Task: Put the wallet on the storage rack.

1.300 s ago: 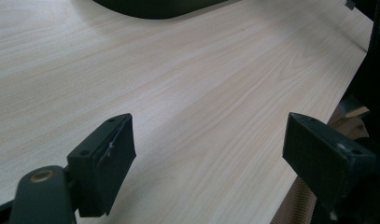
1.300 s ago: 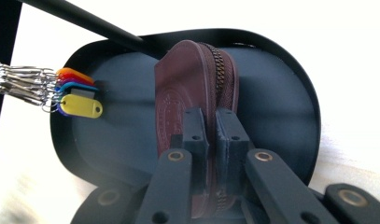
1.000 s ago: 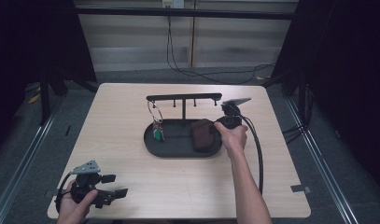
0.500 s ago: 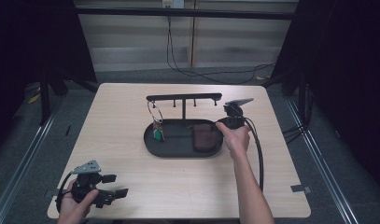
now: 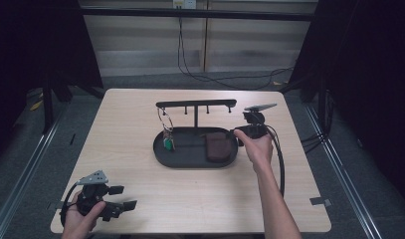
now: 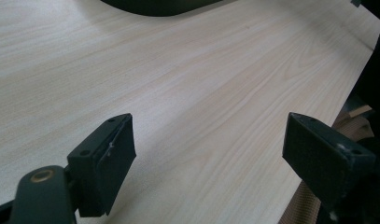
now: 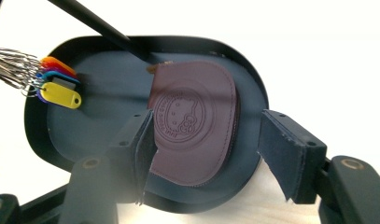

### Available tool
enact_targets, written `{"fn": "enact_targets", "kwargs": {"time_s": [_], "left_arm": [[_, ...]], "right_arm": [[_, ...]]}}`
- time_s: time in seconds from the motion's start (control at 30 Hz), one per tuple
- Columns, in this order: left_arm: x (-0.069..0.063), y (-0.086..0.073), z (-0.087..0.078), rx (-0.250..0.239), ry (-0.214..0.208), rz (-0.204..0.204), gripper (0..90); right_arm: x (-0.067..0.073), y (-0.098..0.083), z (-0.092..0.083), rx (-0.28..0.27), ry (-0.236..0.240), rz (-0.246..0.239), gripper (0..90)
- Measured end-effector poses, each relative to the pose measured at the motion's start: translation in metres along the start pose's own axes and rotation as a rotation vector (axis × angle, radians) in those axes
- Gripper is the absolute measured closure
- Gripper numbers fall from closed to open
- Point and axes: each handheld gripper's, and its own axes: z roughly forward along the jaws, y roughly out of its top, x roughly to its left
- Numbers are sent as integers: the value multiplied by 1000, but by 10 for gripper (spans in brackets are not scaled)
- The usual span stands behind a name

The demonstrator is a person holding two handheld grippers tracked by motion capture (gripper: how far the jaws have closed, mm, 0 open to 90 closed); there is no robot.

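The right gripper (image 7: 201, 158) hangs with jaws spread over the maroon coin pouch (image 7: 194, 126) in the black tray (image 7: 47, 135), the pouch's long axis running between them; the left gripper (image 5: 108, 199), also spread, sits well apart.

A light wooden table (image 5: 140, 119) stands on a grey floor (image 5: 21, 149), with pale wall panels (image 5: 140, 40) and a hanging black cable (image 5: 182, 55) behind its far edge.

Pale wooden table (image 5: 140, 129) bears a black tray (image 5: 190, 162)
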Motion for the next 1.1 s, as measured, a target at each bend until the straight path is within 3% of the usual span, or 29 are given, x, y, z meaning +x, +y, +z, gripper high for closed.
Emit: {"fn": "enact_targets", "kwargs": {"time_s": [0.43, 0.57, 0.8, 1.1], "left_arm": [[4, 0, -2, -10, 15, -21, 166], [4, 0, -4, -36, 40, -24, 166], [5, 0, -4, -37, 36, -34, 167], [5, 0, -4, -33, 39, -41, 166]], "right_arm": [[4, -17, -22, -44, 17, -71, 261], [1, -28, -24, -55, 7, -91, 245], [-6, -43, -31, -95, 39, -75, 234], [-14, -69, -42, -145, 28, -117, 210]]}}
